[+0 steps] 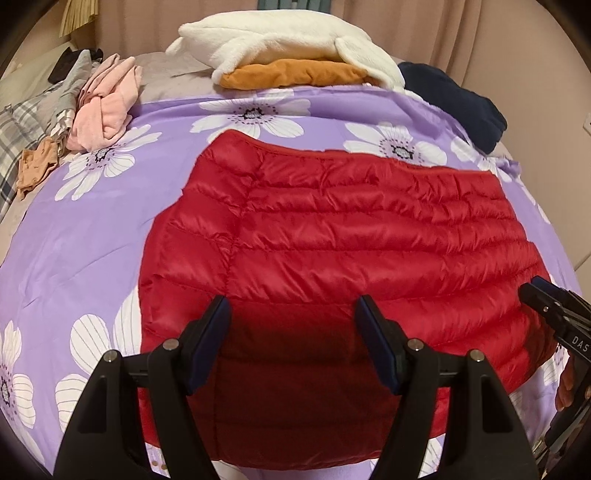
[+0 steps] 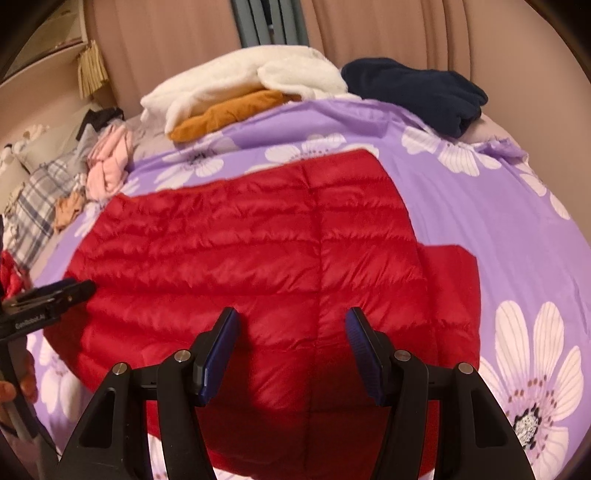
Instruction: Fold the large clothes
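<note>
Hovering over red jacket, grippers marked perhaps "GenRobot.AI".

Bedroom, curtained wall behind the bed.
I see a bed under a lilac cover with white flowers, beige pleated curtains across the far wall, a grey-green strip between them, and warm, dim indoor light.

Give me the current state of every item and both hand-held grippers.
Red puffer jacket: spread flat on the purple floral sheet, ungripped.
Left hand-held gripper: open, over the jacket's near edge.
Right hand-held gripper: open, over the jacket.
White fleece: folded, on top of the orange garment.
Navy garment: folded.
Pink clothes: crumpled.
</note>
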Demonstrator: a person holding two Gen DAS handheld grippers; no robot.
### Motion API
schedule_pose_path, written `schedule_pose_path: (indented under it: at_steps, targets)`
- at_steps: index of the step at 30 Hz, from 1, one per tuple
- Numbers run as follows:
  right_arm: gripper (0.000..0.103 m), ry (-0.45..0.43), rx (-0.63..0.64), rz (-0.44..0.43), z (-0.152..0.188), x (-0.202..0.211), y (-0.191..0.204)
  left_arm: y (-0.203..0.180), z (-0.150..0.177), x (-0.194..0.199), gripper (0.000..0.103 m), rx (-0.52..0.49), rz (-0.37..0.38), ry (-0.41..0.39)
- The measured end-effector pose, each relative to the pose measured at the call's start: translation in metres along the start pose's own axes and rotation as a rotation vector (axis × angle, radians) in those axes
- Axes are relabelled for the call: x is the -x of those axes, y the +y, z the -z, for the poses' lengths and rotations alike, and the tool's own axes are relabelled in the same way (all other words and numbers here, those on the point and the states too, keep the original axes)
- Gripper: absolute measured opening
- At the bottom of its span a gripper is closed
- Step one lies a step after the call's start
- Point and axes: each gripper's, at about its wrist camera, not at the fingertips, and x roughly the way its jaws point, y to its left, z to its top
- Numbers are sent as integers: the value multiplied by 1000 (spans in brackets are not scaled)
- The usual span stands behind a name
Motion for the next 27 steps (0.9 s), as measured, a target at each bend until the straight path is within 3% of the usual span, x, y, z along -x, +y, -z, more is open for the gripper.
schedule_pose_path:
  at_steps: [17, 27]
  targets:
    - [62, 58, 35, 24, 16, -18, 4, -4, 8, -21, 76, -20, 0, 53]
    - [62, 21, 47, 31, 10, 6, 10, -11, 15, 5, 76, -35, 10, 28]
